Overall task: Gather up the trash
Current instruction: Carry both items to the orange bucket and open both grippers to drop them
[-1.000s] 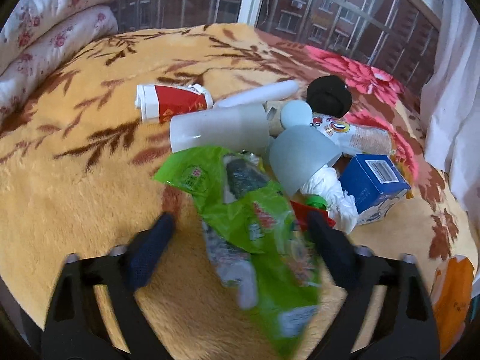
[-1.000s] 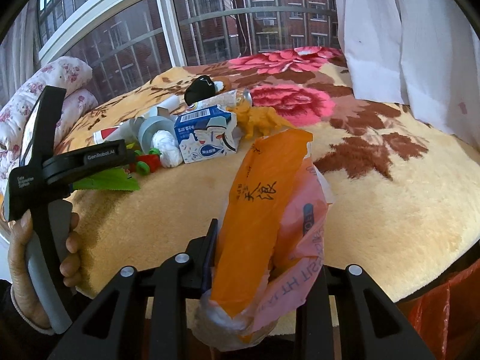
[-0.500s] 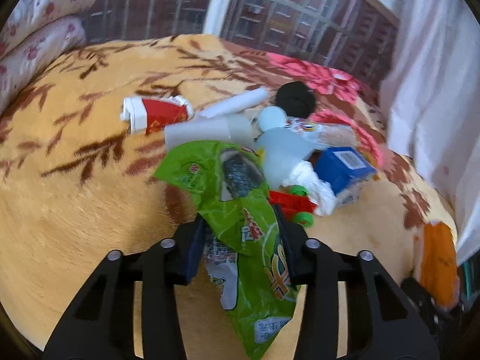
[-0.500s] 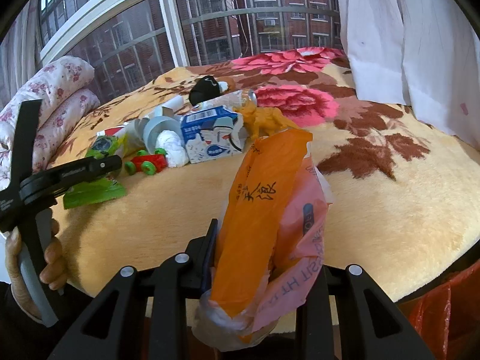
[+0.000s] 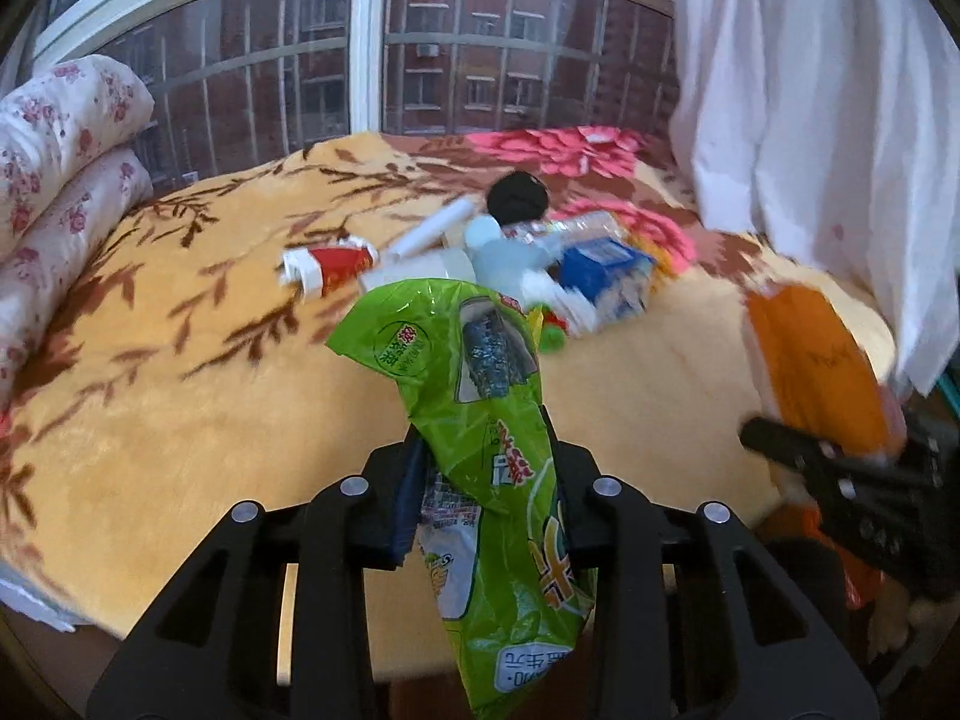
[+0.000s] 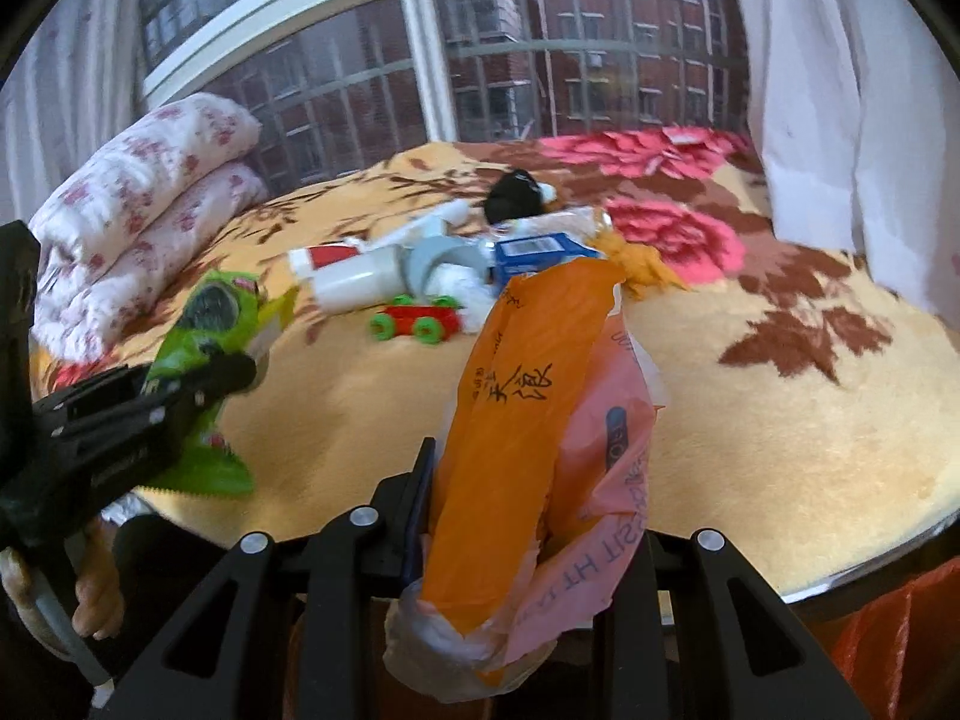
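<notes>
left claw [image 5: 483, 483] clamped on a green snack wrapper [image 5: 480, 420], lifted off the bed [image 5: 180, 390] near its front edge, right claw [image 6: 522, 516] pinching an orange plastic bag [image 6: 528, 408], rest of the trash pile [image 6: 444, 276] mid-bed toward the window

A bed [image 5: 150, 372] under a flowered yellow blanket is carrying a litter pile [image 5: 510, 264] toward twelve o'clock: red cup [image 5: 330, 261], blue carton [image 5: 606, 276], toy car [image 6: 417, 318], black ball [image 5: 517, 198].
</notes>
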`<state>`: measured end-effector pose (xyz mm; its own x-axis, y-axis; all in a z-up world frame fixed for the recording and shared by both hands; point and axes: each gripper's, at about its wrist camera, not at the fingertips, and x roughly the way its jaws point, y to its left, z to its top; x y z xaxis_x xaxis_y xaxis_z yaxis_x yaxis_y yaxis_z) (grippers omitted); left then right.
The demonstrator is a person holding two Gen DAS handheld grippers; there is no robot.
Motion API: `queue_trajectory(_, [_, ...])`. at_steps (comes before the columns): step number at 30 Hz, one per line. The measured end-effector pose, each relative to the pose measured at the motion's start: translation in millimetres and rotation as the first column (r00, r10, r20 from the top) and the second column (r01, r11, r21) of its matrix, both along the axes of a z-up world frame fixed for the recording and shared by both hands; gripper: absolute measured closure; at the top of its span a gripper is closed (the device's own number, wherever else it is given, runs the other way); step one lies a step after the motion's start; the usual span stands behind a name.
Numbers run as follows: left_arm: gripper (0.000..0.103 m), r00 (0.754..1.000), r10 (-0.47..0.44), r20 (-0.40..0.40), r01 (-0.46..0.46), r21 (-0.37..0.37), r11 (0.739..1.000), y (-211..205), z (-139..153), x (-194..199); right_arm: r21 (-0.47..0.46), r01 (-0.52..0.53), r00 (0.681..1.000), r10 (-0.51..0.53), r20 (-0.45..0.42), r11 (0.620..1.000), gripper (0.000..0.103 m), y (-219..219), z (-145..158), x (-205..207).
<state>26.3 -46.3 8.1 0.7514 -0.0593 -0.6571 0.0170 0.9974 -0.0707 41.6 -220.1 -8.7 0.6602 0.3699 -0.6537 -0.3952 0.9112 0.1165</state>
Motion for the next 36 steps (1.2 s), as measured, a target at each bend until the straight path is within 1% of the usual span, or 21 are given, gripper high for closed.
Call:
queue_trajectory(4, [0.071,0.999,-0.023,-0.024,0.024,0.043,0.999,-4,-4,-39,-0.007,-0.054,0.998,0.054,-0.02,0.999,0.074,4,-1,-23])
queue_trajectory(9, [0.071,0.996,-0.031,-0.079,0.034,0.032,0.999,3,-22,-72,-0.053,-0.135,0.989,0.132,-0.066,0.989,0.074,9,-13,-54])
queue_trajectory(11, [0.071,0.994,-0.041,-0.104,0.045,0.04,0.998,4,-33,-83,-0.082,-0.2,0.978,0.193,-0.083,0.976,0.073,13,-20,-70])
queue_trajectory(13, [0.071,0.989,-0.054,-0.136,0.062,0.057,0.996,5,-47,-94,-0.103,-0.268,0.96,0.257,-0.111,0.958,0.073,17,-30,-85])
queue_trajectory(15, [0.071,0.98,-0.077,-0.185,0.091,0.066,0.994,5,-65,-101,-0.116,-0.331,0.938,0.314,-0.145,0.936,0.073,20,-42,-102])
queue_trajectory(16, [0.071,0.973,-0.091,-0.211,0.108,0.071,0.992,4,-74,-104,-0.121,-0.373,0.921,0.351,-0.17,0.92,0.073,22,-51,-112])
queue_trajectory(18, [0.071,0.955,-0.127,-0.267,0.155,0.089,0.984,3,-94,-109,-0.14,-0.418,0.9,0.389,-0.195,0.898,0.073,27,-65,-122])
queue_trajectory(21, [0.071,0.907,-0.187,-0.377,0.254,0.136,0.958,-1,-130,-110,-0.2,-0.502,0.857,0.452,-0.248,0.841,0.073,41,-91,-131])
queue_trajectory(22, [0.071,0.885,-0.209,-0.416,0.295,0.155,0.943,-2,-142,-109,-0.223,-0.538,0.836,0.48,-0.265,0.813,0.073,47,-100,-131])
queue_trajectory(24, [0.071,0.86,-0.24,-0.45,0.351,0.18,0.919,-4,-156,-107,-0.251,-0.609,0.787,0.534,-0.307,0.753,0.073,61,-118,-129])
queue_trajectory(25, [0.071,0.844,-0.258,-0.47,0.383,0.191,0.904,-4,-164,-104,-0.25,-0.637,0.765,0.555,-0.328,0.729,0.073,66,-126,-126])
queue_trajectory(27, [0.071,0.823,-0.271,-0.5,0.422,0.217,0.88,-4,-177,-97,-0.247,-0.67,0.734,0.575,-0.362,0.7,0.073,74,-137,-119])
queue_trajectory(30, [0.071,0.804,-0.273,-0.529,0.445,0.23,0.865,-3,-188,-87,-0.252,-0.709,0.694,0.592,-0.409,0.658,0.073,87,-157,-107])
queue_trajectory(32, [0.07,0.795,-0.275,-0.541,0.453,0.228,0.862,-2,-193,-81,-0.245,-0.725,0.676,0.6,-0.428,0.643,0.07,92,-165,-101])
queue_trajectory(33, [0.065,0.791,-0.279,-0.544,0.458,0.223,0.861,-2,-195,-79,-0.245,-0.731,0.671,0.604,-0.43,0.638,0.061,94,-168,-99])
queue_trajectory(34, [0.056,0.791,-0.276,-0.546,0.458,0.229,0.859,-3,-198,-78,-0.248,-0.736,0.667,0.609,-0.43,0.63,0.044,95,-171,-97])
queue_trajectory(35, [0.049,0.791,-0.272,-0.548,0.458,0.236,0.857,-3,-200,-78,-0.258,-0.735,0.669,0.607,-0.429,0.627,0.034,95,-174,-96])
queue_trajectory(36, [0.035,0.791,-0.271,-0.549,0.461,0.243,0.854,-5,-202,-79,-0.263,-0.732,0.673,0.605,-0.425,0.629,0.027,90,-175,-99])
